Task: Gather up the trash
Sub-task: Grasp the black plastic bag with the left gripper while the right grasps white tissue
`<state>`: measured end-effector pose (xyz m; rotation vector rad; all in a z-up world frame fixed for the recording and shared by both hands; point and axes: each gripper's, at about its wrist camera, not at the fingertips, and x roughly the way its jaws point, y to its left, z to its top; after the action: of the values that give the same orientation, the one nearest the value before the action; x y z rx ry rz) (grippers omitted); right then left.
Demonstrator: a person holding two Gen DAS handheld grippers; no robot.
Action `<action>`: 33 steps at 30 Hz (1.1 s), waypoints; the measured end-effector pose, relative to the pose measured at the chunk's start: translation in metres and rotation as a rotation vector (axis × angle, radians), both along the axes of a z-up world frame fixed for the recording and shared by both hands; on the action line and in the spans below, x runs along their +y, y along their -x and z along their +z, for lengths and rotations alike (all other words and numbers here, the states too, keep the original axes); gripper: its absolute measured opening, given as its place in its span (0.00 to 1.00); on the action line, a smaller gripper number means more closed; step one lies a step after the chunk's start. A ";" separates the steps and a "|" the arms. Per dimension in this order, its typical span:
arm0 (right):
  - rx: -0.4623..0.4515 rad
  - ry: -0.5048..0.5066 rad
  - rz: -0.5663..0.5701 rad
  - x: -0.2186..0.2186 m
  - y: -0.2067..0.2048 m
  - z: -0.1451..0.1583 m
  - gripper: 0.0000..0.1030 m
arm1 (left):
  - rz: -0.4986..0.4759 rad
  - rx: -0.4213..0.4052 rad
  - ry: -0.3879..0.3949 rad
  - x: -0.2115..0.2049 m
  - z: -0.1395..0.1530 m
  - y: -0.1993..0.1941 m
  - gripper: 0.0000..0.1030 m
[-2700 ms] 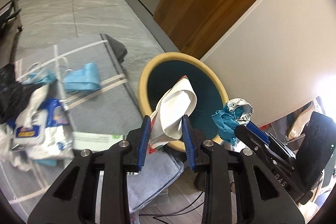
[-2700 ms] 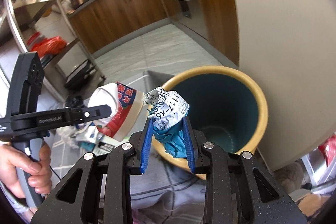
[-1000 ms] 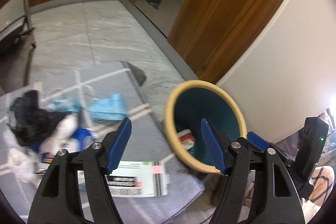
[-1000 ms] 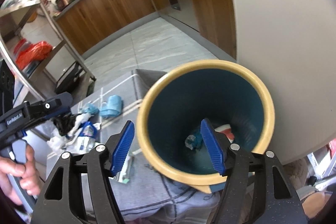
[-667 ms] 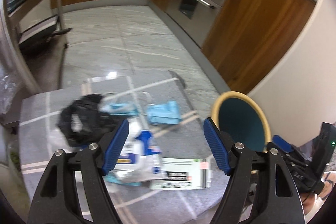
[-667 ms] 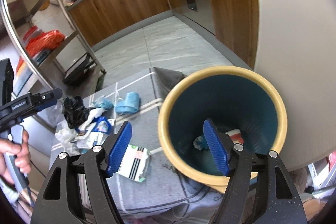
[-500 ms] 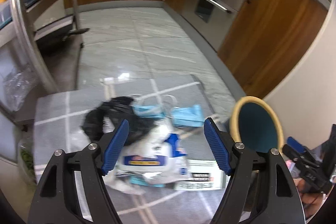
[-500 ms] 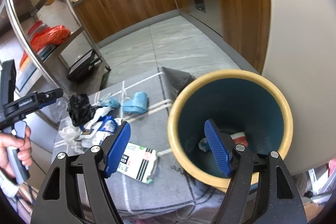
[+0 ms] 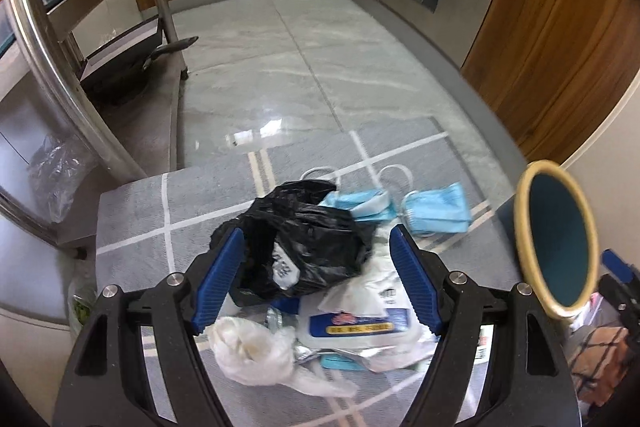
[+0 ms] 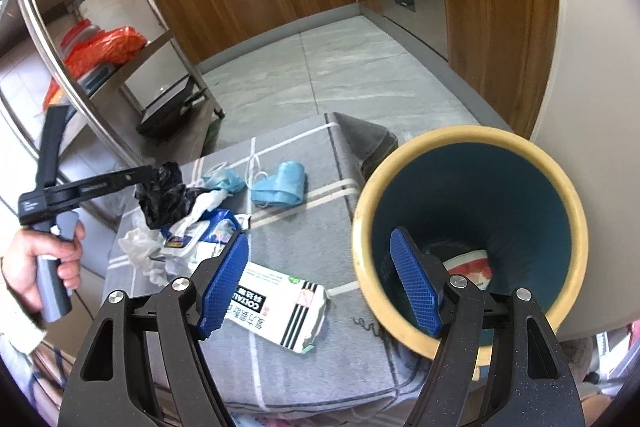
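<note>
A: Where is the left gripper (image 9: 316, 279) just now?

B: Over the heap of rubbish on the grey mat (image 9: 192, 203). Its jaws stand wide apart and nothing is pressed between the blue pads. Through the gap you see the crumpled black plastic bag (image 9: 308, 243) lying below, about centred between the fingers, but the pads do not touch it.

A: What else is in that heap?

B: A white wipes packet with a blue label (image 9: 356, 323) lies nearer the camera than the bag, partly under it, and a wad of white plastic (image 9: 256, 351) sits low by the left finger. Two light blue face masks (image 9: 436, 211) lie on the far side, the nearer one tucked against the black bag.

A: And the right gripper (image 10: 320, 283)?

B: Its jaws have just been opening and now stand wide, with nothing held. The right finger shows in front of the mouth of the yellow-rimmed bin (image 10: 568, 195), the left finger in front of the mat. A flat white packet with black print (image 10: 280, 307) lies on the mat in the gap, closer to the left pad, apart from both pads.

A: Anything in the bin?

B: At the bottom a white and red piece (image 10: 472, 267) shows, partly hidden by the finger. The bin stands at the mat's edge, beside the white wall
</note>
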<state>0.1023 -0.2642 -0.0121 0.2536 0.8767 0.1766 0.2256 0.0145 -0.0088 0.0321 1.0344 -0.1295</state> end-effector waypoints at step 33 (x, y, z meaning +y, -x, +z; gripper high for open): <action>0.074 -0.073 0.122 0.063 -0.027 -0.029 0.72 | 0.158 -0.034 0.410 0.067 0.038 0.022 0.14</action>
<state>0.1292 -0.2016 -0.0407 0.2759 0.9608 0.3150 0.2032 0.0811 0.0293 -0.4178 0.9568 -0.1945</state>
